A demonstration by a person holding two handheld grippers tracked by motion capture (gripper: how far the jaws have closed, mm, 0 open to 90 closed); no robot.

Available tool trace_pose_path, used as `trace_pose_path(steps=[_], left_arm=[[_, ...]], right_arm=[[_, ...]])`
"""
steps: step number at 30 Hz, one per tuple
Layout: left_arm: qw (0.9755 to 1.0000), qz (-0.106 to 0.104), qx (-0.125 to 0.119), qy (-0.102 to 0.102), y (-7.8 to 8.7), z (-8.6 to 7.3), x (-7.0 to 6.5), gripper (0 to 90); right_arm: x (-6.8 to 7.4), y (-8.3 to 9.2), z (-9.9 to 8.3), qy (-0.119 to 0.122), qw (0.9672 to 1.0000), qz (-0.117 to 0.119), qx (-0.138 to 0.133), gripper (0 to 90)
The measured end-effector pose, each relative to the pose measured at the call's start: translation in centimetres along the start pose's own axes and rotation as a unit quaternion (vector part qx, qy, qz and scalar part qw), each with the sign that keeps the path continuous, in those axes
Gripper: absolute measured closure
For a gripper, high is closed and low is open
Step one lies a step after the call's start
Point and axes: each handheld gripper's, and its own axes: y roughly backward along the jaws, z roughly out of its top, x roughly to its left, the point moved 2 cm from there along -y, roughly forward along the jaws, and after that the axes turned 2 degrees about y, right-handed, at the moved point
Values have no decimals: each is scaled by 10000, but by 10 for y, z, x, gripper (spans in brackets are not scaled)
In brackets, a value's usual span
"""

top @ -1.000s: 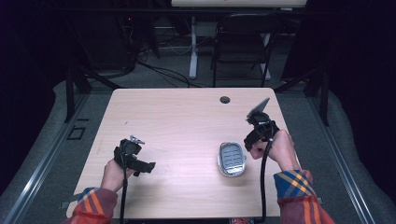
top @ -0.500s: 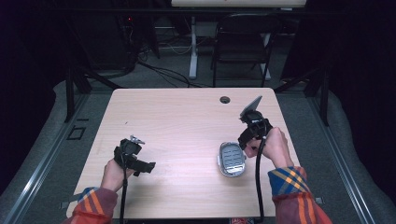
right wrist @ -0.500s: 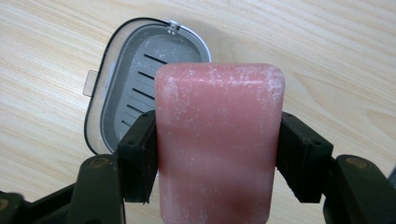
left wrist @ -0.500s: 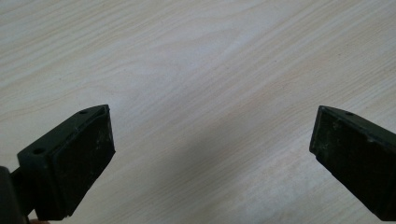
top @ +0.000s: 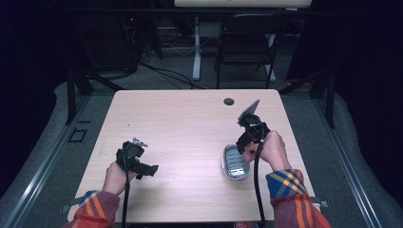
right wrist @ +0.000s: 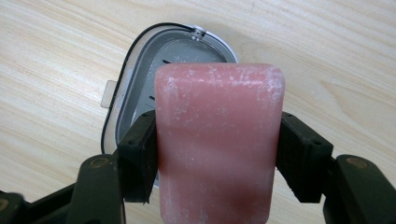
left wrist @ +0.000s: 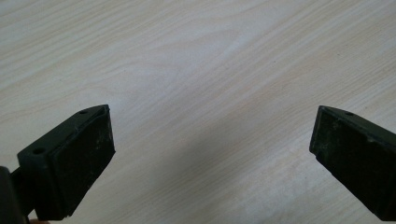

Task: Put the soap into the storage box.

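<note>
Two grippers show in the high view: the left gripper (top: 148, 169) low on the table (top: 190, 123), the right gripper (top: 248, 135) over a grey dish (top: 234, 164). Left gripper view: jaws wide, bare wood between. Right gripper view: jaws clamp a pink soap bar (right wrist: 217, 140) above the dish (right wrist: 135, 84)

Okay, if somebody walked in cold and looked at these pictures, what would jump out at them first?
Probably the pink, rounded bar of soap, clamped between the black jaws of the right gripper and held just above the grey oval soap dish on the pale wooden table. In the high view that dish lies at the table's right, near the person's right hand. At the near left, the left gripper hangs open over bare wood.
</note>
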Motion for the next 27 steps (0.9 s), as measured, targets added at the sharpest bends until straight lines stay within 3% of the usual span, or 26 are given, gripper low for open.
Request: trace_pose_path(steps=[22,26,27], left_arm=[[10000,-11,25,-30,-1,0,-1,0],[10000,-9,30,-45,-1,0,-1,0],[10000,10,24,-42,-1,0,-2,0]], right_arm=[[17,-29,8,-67,9994,-43,349,371],[19,-34,9,-224,9993,-30,288,371],[19,-33,9,-231,9990,-35,392,371]])
